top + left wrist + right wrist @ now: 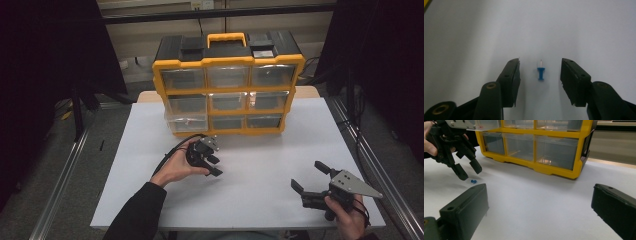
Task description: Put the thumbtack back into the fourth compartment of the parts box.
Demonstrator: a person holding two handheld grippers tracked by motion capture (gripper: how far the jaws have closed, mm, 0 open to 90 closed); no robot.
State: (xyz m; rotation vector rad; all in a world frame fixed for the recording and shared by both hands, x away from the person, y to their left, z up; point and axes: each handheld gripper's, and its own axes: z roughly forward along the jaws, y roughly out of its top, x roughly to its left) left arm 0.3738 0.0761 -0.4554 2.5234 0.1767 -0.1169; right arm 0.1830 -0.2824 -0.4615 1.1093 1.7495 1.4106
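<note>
Between the wide-open jaws of the left hand-held gripper (540, 72), lying flat on the white worktop (579, 30): blue pushpin (540, 73), pin pointing away along the jaws, untouched; sitting well apart, also spread wide, right hand-held gripper (311, 178) being the farther one

No legible text, label, brand, number or sign appears on the yellow drawer organizer (228, 85) or elsewhere.
</note>
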